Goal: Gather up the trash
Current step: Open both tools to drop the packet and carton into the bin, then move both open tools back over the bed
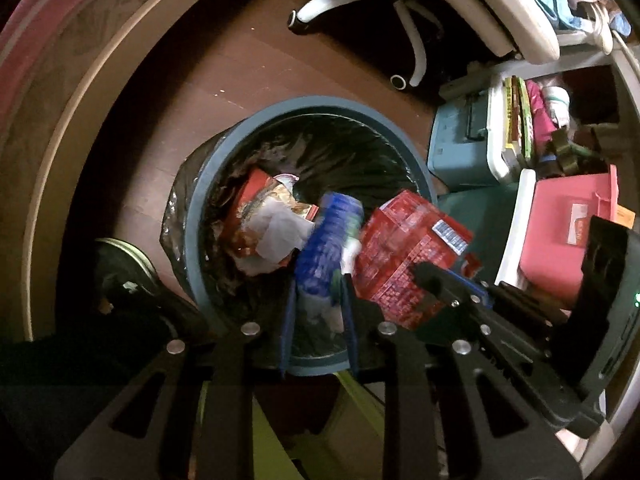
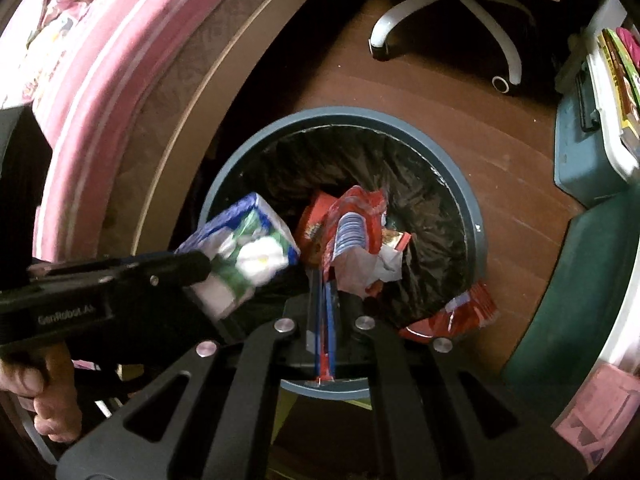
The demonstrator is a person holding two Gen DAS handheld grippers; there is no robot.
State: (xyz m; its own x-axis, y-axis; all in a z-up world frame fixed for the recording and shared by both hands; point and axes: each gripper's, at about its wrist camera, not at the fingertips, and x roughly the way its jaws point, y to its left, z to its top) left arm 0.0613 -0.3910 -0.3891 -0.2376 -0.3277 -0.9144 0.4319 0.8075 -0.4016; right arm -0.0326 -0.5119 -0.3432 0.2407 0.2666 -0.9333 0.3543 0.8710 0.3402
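Observation:
A round blue-grey trash bin (image 1: pixel 312 102) (image 2: pixel 360 114) with a black liner stands on the wooden floor under both grippers. Inside it lie red wrappers (image 1: pixel 248 200) and crumpled white paper (image 1: pixel 276 236). My left gripper (image 1: pixel 319 284) (image 2: pixel 240 276) is shut on a blue, white and green tissue pack (image 1: pixel 332 232) (image 2: pixel 256 236), held over the bin's left side. My right gripper (image 2: pixel 326 292) (image 1: pixel 424 276) is shut on a flat red snack wrapper (image 2: pixel 356 216) (image 1: pixel 400 248) that hangs over the bin's mouth. Another red piece (image 2: pixel 452 316) shows at the bin's near right rim.
A bed with pink sheets (image 2: pixel 80 60) curves along the left. An office chair's white base (image 1: pixel 404 12) (image 2: pixel 460 0) stands beyond the bin. To the right are a blue storage box (image 1: pixel 460 148) (image 2: pixel 580 140) and a pink box (image 1: pixel 560 232). A hand (image 2: pixel 48 400) grips the left tool.

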